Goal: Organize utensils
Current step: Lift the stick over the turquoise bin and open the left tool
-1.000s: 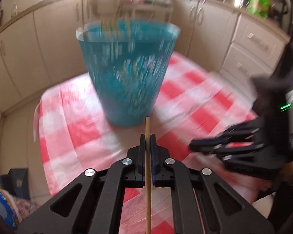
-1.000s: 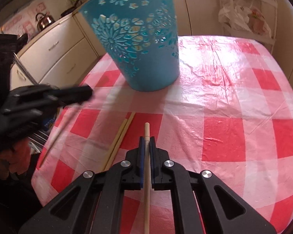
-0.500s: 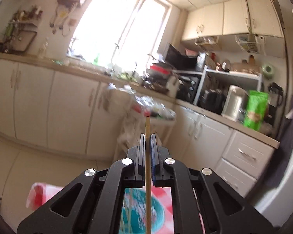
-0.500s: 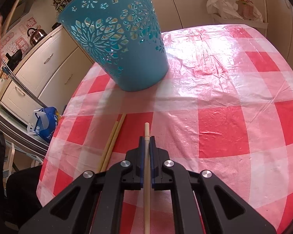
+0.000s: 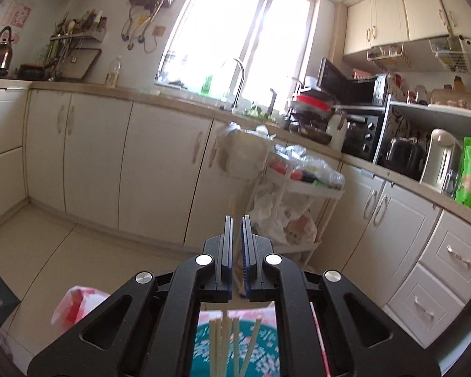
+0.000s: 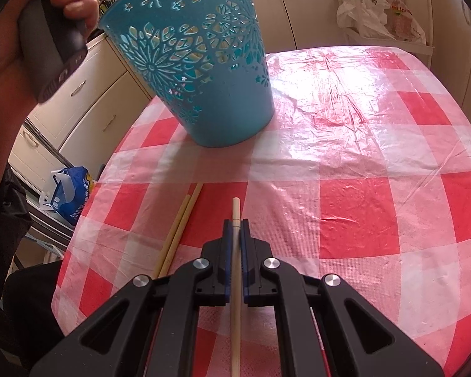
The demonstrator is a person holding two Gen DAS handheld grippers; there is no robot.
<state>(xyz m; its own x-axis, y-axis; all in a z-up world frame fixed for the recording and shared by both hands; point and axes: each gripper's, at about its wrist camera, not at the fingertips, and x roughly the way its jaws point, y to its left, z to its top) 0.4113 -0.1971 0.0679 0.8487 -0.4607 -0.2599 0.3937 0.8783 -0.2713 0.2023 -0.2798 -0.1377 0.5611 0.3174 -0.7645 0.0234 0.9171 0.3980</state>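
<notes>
Left tool slightly parted, empty; right tool pinching a chopstick.
Bin near the counter's far-left edge holds chopsticks; the left frame hides its rim.

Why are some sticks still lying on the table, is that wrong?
Two chopsticks lie loose on the checked tablecloth, outside the blue basket, where others already stand. The right gripper grips one more. They look unsorted, not spilled. Nothing looks broken.
</notes>
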